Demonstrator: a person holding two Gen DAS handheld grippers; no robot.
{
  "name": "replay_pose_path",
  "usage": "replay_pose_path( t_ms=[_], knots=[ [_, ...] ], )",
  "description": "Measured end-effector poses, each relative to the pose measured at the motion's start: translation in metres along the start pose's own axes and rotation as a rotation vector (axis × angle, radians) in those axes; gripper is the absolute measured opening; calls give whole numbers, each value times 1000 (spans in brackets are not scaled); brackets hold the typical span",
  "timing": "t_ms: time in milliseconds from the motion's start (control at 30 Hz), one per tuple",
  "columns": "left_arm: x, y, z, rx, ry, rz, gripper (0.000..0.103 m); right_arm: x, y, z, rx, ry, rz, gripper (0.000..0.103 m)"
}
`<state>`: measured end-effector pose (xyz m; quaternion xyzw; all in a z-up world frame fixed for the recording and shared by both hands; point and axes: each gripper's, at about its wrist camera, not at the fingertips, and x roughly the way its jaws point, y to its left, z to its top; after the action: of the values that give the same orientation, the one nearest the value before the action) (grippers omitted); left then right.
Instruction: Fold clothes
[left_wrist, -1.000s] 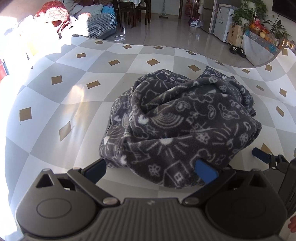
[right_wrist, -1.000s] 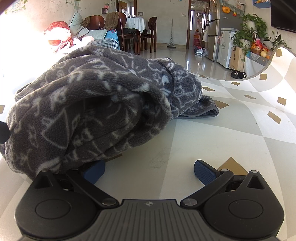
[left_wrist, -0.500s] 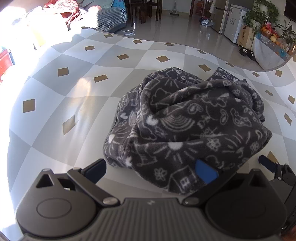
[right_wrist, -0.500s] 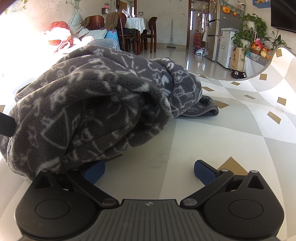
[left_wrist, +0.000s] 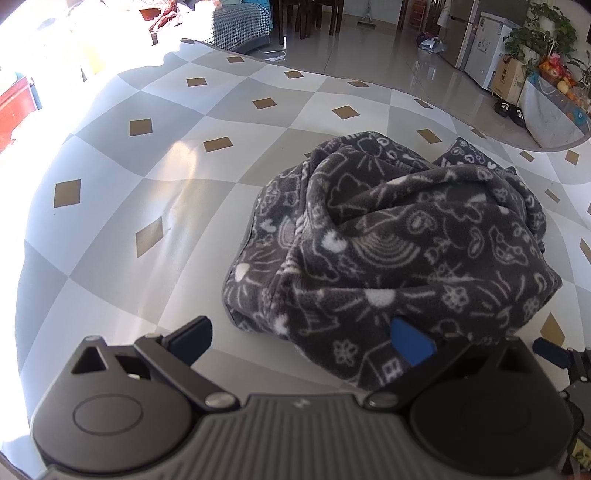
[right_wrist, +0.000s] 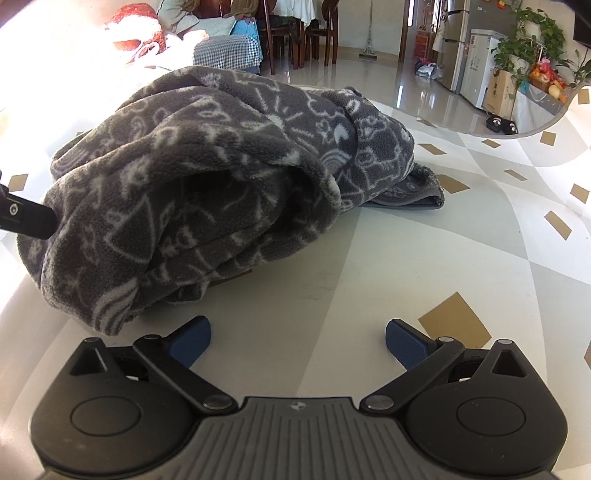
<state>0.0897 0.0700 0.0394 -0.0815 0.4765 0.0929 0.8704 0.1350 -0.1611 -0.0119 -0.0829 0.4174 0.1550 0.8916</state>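
A dark grey fleece garment (left_wrist: 399, 243) with white doodle print lies crumpled in a heap on the checked grey-and-white surface (left_wrist: 155, 177). It also shows in the right wrist view (right_wrist: 207, 177). My left gripper (left_wrist: 301, 338) is open, above the heap's near edge; its right blue pad (left_wrist: 412, 343) touches the fleece. My right gripper (right_wrist: 297, 338) is open and empty, low over the surface, just right of the heap's near end. Its blue fingertip (left_wrist: 550, 350) shows at the right edge of the left wrist view.
The surface has tan diamond marks (right_wrist: 454, 321). Its far edge (left_wrist: 332, 75) drops to a shiny tiled floor. Beyond stand chairs (right_wrist: 295, 33), a fridge (right_wrist: 480, 70) and plants (right_wrist: 524, 48). Bright sunlight falls on the left side.
My left gripper has risen and pulled back, so the heap looks smaller and farther. My right gripper has lifted a little and backed off; its left pad is now clear of the fleece.
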Motion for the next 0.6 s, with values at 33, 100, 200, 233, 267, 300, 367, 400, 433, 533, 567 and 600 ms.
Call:
replay_pose_path(
  t_ms=[33, 100, 200, 233, 267, 300, 367, 400, 433, 533, 567, 600],
  knots=[
    [0, 1, 1, -5, -1, 1, 103, -3, -2, 1, 8, 17, -2, 94],
    [0, 3, 1, -12, -2, 6, 103, -9, -7, 2, 24, 38, 3, 92],
    [3, 3, 2, -10, 8, 20, 103, -26, -11, 6, 21, 14, 30, 91],
    [3, 2, 2, -8, 11, 27, 103, -33, -11, 9, 3, -8, 34, 91],
    [4, 2, 2, -7, 12, 32, 103, -40, -10, 12, -12, -35, 38, 91],
    [4, 2, 2, -8, 11, 38, 103, -47, -9, 15, -25, -64, 43, 91],
    [4, 3, 2, -15, 5, 43, 103, -61, -6, 21, -38, -119, 68, 91],
    [3, 4, 3, -19, 3, 47, 103, -67, -5, 24, -39, -146, 85, 91],
    [3, 5, 3, -24, 1, 53, 103, -73, -2, 27, -40, -170, 105, 91],
    [4, 8, 4, -42, 1, 71, 103, -84, 7, 38, -48, -232, 165, 91],
    [4, 10, 4, -48, 1, 73, 103, -85, 9, 42, -49, -243, 178, 91],
    [4, 11, 4, -53, 2, 76, 103, -85, 11, 45, -50, -252, 190, 91]
  ],
)
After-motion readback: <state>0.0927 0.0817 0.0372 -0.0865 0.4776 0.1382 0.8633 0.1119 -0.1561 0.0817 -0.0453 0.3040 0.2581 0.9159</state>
